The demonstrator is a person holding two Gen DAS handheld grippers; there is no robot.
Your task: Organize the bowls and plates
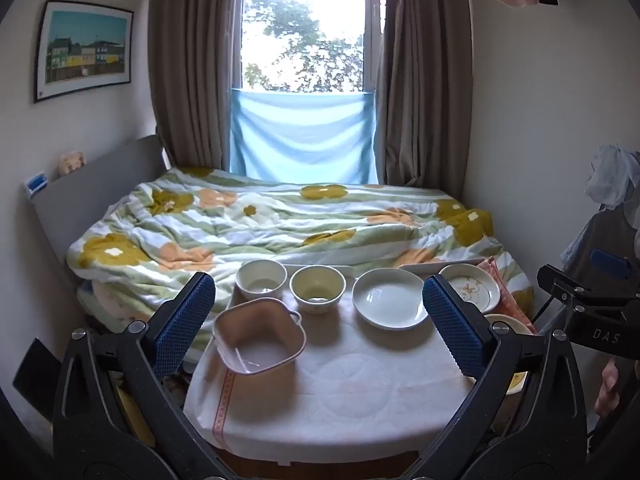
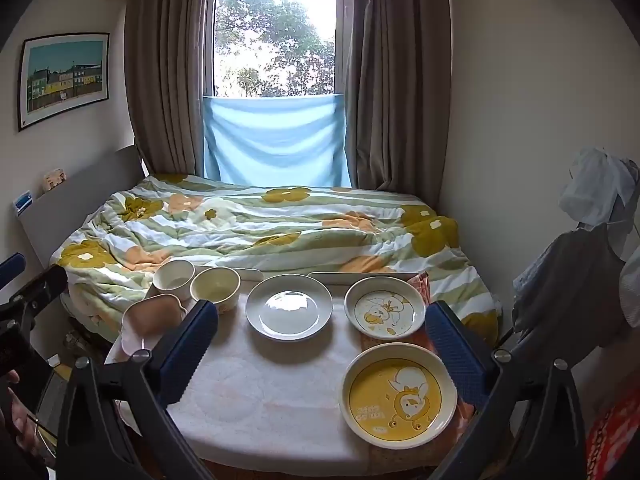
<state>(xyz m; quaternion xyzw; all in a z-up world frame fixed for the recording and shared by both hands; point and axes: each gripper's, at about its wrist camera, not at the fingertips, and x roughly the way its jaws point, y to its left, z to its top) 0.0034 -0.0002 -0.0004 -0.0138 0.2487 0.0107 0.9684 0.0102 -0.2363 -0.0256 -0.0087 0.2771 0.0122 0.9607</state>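
Nothing stacked yet: bowls (image 1: 318, 288) at 11 o'clock, plates (image 2: 289, 306) at 1 (all separate); left gripper (image 1: 318, 316) and right gripper (image 2: 322, 346) released, empty.

On the table (image 2: 256, 412) we see two bowls (image 2: 173, 276) (image 2: 216, 286) side by side at the far left, with a tub (image 2: 154, 318) before them. Right of the bowls lies a plate (image 2: 289, 311), then a duck plate (image 2: 385, 311); a third plate (image 2: 398, 394) lies before that one, at the near right. Behind the table stands the bed (image 2: 280, 224), and behind it the window (image 2: 276, 40).
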